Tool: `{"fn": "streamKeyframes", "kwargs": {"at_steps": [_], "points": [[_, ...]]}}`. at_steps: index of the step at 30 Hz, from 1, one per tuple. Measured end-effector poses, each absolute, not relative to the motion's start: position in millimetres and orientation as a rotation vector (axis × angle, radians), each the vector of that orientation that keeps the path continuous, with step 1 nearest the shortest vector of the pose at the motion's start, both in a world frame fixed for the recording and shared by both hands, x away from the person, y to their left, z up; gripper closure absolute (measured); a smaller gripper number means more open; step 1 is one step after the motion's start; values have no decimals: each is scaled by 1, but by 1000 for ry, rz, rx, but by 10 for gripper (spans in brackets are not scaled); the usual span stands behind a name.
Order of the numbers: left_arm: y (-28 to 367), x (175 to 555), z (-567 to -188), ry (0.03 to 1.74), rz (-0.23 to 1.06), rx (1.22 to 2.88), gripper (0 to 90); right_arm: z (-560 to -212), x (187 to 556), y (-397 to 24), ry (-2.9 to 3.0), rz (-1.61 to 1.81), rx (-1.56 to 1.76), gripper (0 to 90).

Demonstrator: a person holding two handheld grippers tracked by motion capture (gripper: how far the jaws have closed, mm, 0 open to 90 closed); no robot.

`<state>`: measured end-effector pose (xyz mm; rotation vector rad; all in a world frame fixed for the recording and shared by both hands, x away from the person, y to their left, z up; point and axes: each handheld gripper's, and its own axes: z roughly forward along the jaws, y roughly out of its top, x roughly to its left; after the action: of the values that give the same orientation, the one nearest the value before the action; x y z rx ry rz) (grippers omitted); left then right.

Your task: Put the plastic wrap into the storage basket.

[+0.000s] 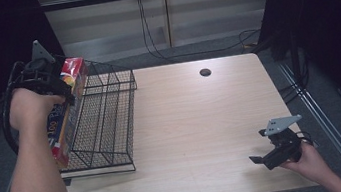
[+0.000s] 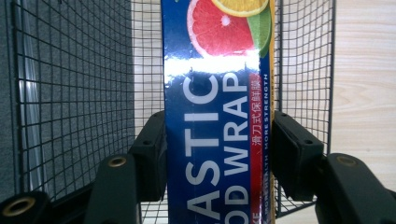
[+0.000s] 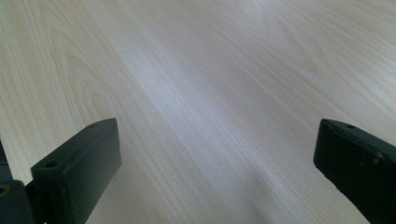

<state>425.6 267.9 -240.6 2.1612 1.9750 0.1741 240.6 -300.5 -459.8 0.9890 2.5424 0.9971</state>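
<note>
A long blue box of plastic food wrap (image 1: 66, 108) with citrus fruit printed on it is held above the left side of a black wire basket (image 1: 106, 117). My left gripper (image 1: 58, 86) is shut on the box; in the left gripper view both jaws press its sides, with the box (image 2: 217, 116) running upward between them and the basket mesh (image 2: 74, 93) behind. My right gripper (image 1: 268, 155) rests low near the table's front right corner, held in a hand. Its jaws stand wide apart over bare wood (image 3: 210, 102) with nothing between them.
The light wooden table (image 1: 197, 122) has a round cable hole (image 1: 205, 72) near its back edge. Cables hang down the wall panel behind. Dark curtains flank both sides, and a metal rail runs along the floor at the right.
</note>
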Motion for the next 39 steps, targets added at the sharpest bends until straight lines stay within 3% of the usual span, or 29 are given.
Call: {"fn": "streamKeyframes", "kwargs": {"at_steps": [8, 39], "points": [[270, 432, -259, 1986, 165, 2187, 448, -460, 239, -299, 2547, 993, 989, 7], [275, 437, -270, 2061, 156, 2142, 440, -462, 239, -297, 2564, 986, 977, 7]]}}
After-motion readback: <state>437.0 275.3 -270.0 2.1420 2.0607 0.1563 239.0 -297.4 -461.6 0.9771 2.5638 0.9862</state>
